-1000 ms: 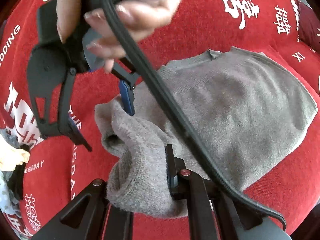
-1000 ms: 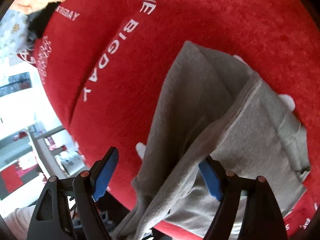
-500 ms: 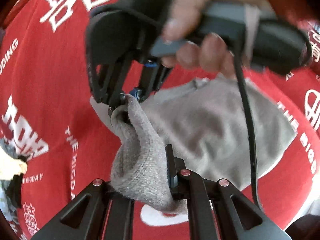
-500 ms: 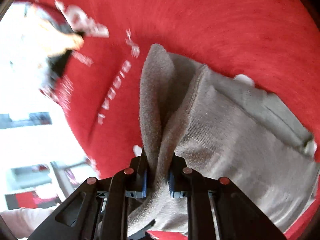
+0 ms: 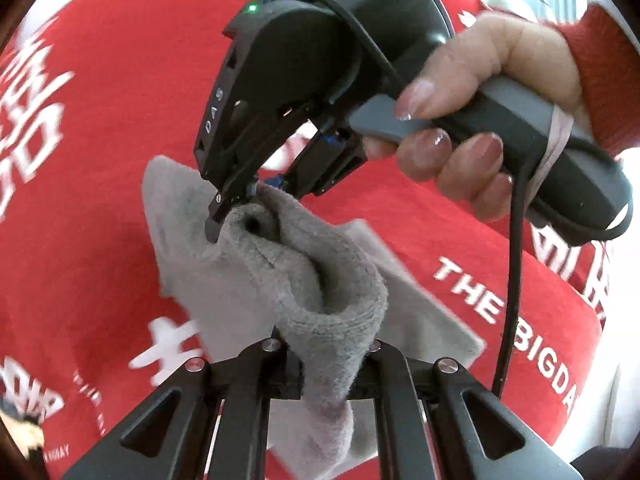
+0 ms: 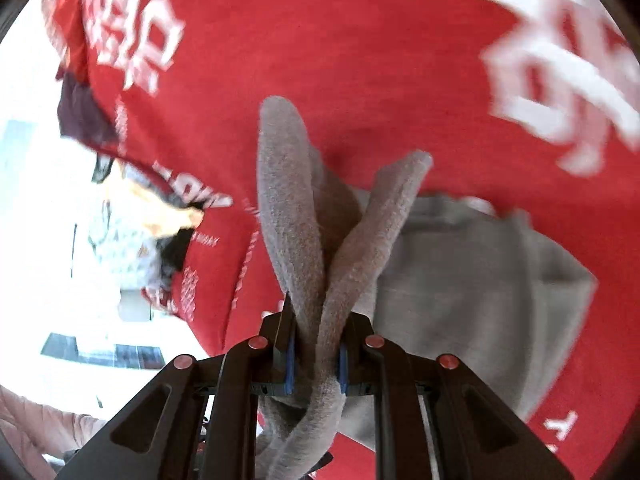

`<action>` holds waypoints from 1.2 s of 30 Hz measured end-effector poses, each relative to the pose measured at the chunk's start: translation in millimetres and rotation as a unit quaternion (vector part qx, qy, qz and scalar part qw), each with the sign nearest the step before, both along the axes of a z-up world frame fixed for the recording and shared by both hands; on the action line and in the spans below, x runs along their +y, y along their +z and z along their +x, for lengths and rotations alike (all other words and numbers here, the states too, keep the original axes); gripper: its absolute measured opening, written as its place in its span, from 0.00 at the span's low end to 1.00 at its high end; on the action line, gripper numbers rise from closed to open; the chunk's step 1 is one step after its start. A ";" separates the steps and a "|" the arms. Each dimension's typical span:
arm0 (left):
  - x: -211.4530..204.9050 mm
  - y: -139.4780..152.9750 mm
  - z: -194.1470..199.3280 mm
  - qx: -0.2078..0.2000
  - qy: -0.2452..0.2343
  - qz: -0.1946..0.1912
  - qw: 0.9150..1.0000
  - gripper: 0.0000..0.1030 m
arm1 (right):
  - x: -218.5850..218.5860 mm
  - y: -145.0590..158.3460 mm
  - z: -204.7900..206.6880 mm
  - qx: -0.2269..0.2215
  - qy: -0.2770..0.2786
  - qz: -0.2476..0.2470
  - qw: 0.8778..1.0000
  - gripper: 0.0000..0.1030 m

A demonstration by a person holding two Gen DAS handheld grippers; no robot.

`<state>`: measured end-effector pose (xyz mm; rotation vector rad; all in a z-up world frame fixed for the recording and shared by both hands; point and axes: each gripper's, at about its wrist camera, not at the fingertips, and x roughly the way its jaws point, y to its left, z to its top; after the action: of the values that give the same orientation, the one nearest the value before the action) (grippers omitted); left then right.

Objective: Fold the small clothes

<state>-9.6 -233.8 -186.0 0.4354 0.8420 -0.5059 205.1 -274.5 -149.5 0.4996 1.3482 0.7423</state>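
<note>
A small grey knitted sweater (image 5: 260, 280) hangs lifted above the red cloth (image 5: 120, 100) with white lettering. My left gripper (image 5: 328, 364) is shut on a bunched fold of its ribbed edge. In the left wrist view my right gripper (image 5: 244, 196), held by a hand (image 5: 480, 112), pinches the same edge further along. In the right wrist view the right gripper (image 6: 316, 356) is shut on a doubled ribbed fold of the sweater (image 6: 460, 280), which trails off to the right over the red cloth (image 6: 360, 60).
A black cable (image 5: 514, 272) hangs from the right gripper's handle. Other clothes (image 6: 152, 216) lie at the left edge of the red cloth, with a bright room beyond. A pink sleeve (image 6: 36, 428) shows at the lower left.
The right gripper went from open beside the sweater's edge to shut on it. Both grippers have lifted and carried the edge across the cloth, and the sweater has bunched up between them.
</note>
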 end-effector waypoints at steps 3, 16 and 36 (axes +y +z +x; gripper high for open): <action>-35.1 -29.9 -4.5 0.024 -0.031 0.021 0.999 0.10 | -35.3 -35.0 -10.7 0.024 -0.035 -0.025 0.999 0.16; -54.3 -71.9 -9.8 0.086 -0.015 0.055 0.995 0.62 | -89.3 -114.5 -27.6 0.084 -0.095 -0.063 0.990 0.28; 104.8 -67.1 38.5 0.256 0.240 -0.072 0.934 0.63 | -118.7 -107.6 -124.8 0.198 -0.149 0.024 0.968 0.58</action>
<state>28.9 -129.0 -253.1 -0.0557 1.3591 -0.2189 80.4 -393.2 -257.1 0.9037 1.5789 0.4391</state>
